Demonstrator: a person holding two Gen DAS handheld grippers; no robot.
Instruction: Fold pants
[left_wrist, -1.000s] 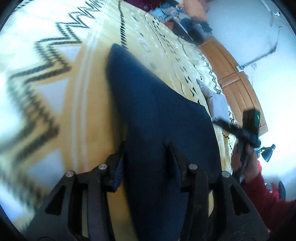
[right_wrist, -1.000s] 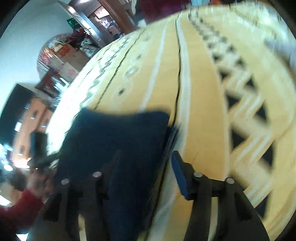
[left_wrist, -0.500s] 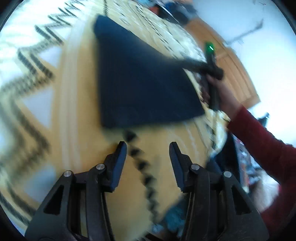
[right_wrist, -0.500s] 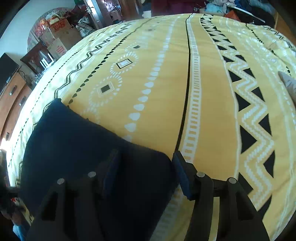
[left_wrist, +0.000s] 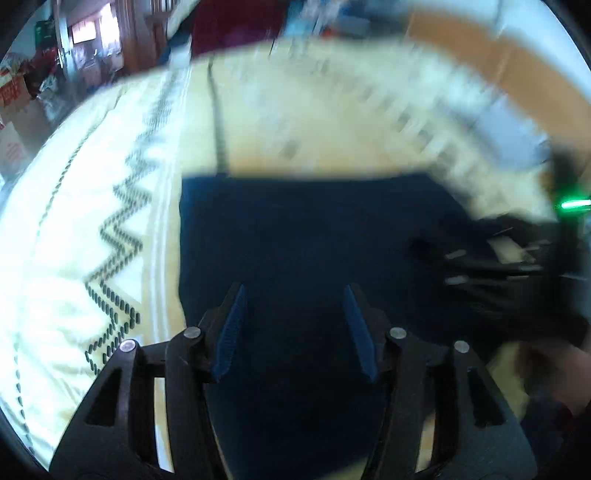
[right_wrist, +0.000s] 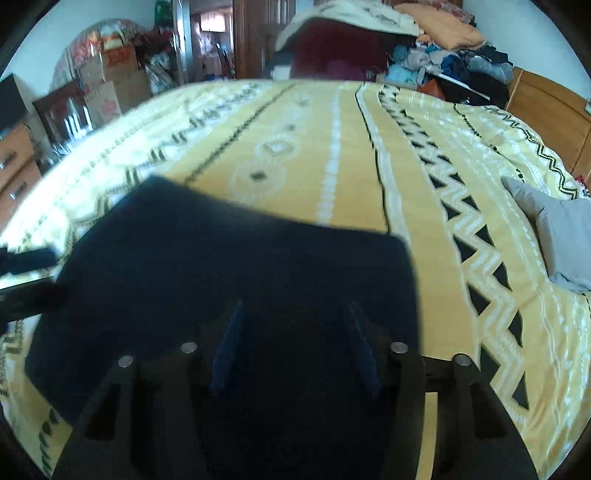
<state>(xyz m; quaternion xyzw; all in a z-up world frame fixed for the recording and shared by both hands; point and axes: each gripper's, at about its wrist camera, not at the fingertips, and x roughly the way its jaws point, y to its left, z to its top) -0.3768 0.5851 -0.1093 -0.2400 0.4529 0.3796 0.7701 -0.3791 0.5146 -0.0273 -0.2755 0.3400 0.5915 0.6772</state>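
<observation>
Left wrist view showed the left gripper (left_wrist: 293, 325) spread wide, its blue-padded fingers (left_wrist: 231, 332) apart above the folded navy pants (left_wrist: 306, 236) and pinching nothing. The pants lay flat on the yellow patterned bedspread (left_wrist: 122, 192), filling the frame from centre down to 6 o'clock, their far edge straight across the middle. At 3 o'clock the right gripper (left_wrist: 491, 273) appeared as a dark blur beside the pants' edge (a green light (left_wrist: 574, 203) glowed just above it), so this view could not tell how it stood.

In the right wrist view the right gripper (right_wrist: 295, 339) was likewise spread, both fingers (right_wrist: 360, 343) hovering over the pants (right_wrist: 229, 266) with no cloth between them. The pants occupied the lower left, from 9 o'clock to 6 o'clock. A grey pillow (right_wrist: 557, 236) rested on the bedspread (right_wrist: 332, 147) at 3 o'clock, well apart from the pants. A heap of clothes (right_wrist: 450, 70) sat beyond the bed toward 1 o'clock, and cardboard boxes (right_wrist: 110, 81) stood at 10 o'clock.
</observation>
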